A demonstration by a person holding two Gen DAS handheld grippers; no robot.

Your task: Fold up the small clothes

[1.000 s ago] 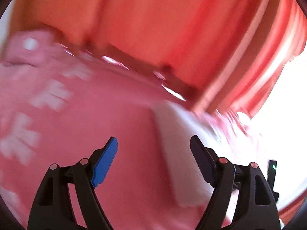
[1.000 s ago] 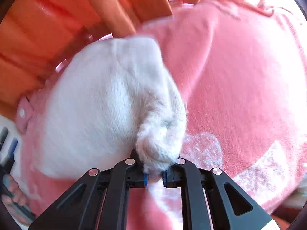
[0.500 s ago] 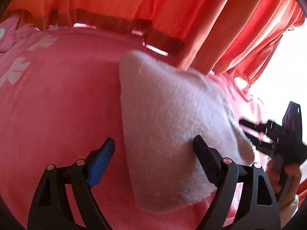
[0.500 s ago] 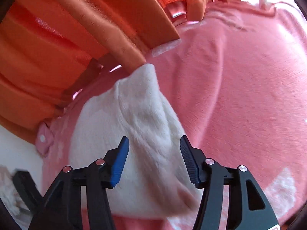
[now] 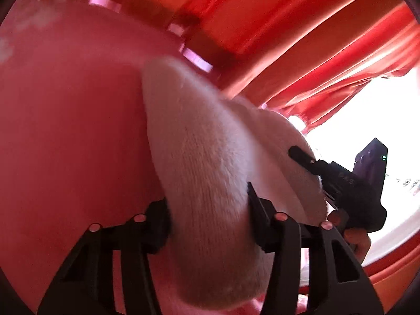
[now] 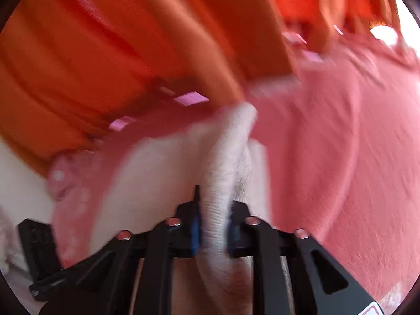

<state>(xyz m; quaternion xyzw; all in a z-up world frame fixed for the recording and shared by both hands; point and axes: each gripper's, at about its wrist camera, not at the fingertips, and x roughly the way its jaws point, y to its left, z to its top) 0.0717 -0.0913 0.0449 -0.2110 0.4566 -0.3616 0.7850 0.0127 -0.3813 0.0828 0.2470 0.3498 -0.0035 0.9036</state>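
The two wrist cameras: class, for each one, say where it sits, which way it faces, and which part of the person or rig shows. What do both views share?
Left wrist: rides the left gripper, looking along its fingers at the white garment between them; the right gripper and the person's hand show.
Right wrist: rides the right gripper, facing the garment fold it pinches; the other gripper's black body shows lower left.
Shared: garment, pink blanket, orange curtain.

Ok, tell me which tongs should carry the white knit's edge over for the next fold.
Probably right. The right tongs are shut tight on a narrow bunched edge of the white knit garment; the left tongs only straddle a thick fold.
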